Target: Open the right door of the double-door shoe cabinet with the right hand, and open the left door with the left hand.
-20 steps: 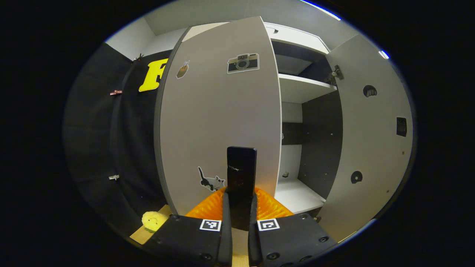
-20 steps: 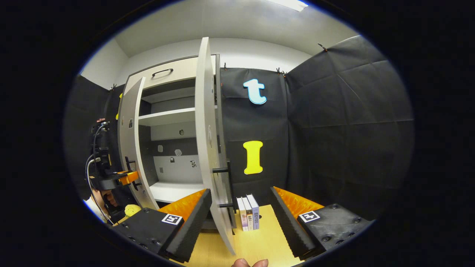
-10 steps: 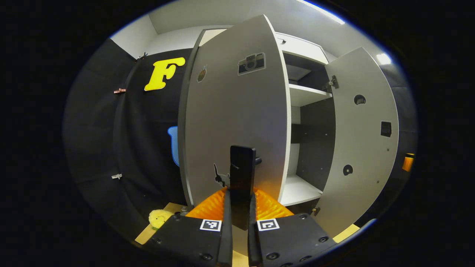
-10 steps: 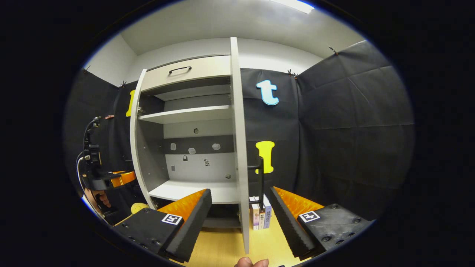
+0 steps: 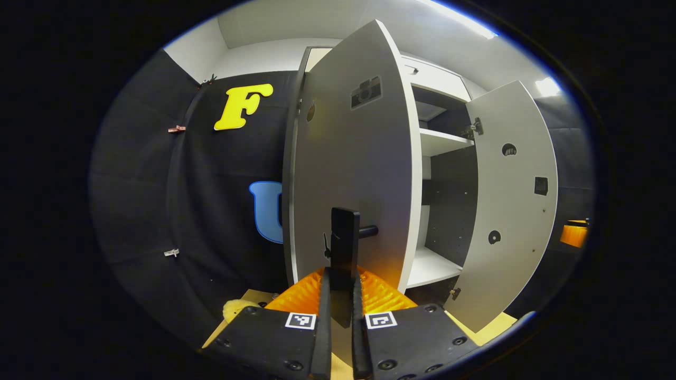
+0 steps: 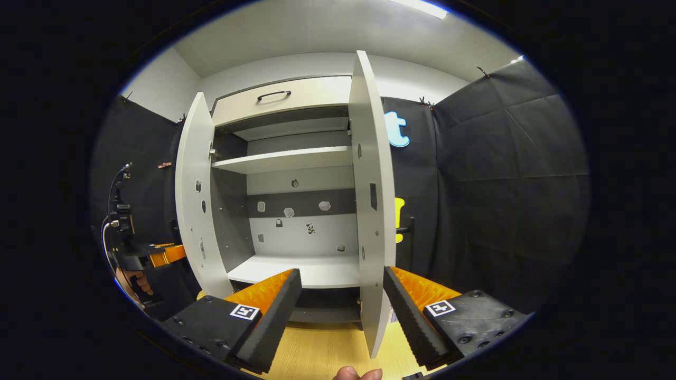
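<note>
Standing on wooden floor [image 6: 317, 353]: shoe cabinet [image 6: 296, 158]

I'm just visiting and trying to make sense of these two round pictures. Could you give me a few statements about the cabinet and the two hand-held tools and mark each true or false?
1. Both pale grey cabinet doors, the left door and the right door, stand open. True.
2. The left gripper is shut on the black bar handle of the left door. True.
3. The right gripper is clamped on the right door. False: its jaws stand wide apart, gripping nothing.
4. Shoes fill the white lower shelf. False: the shelf lies bare.
</note>
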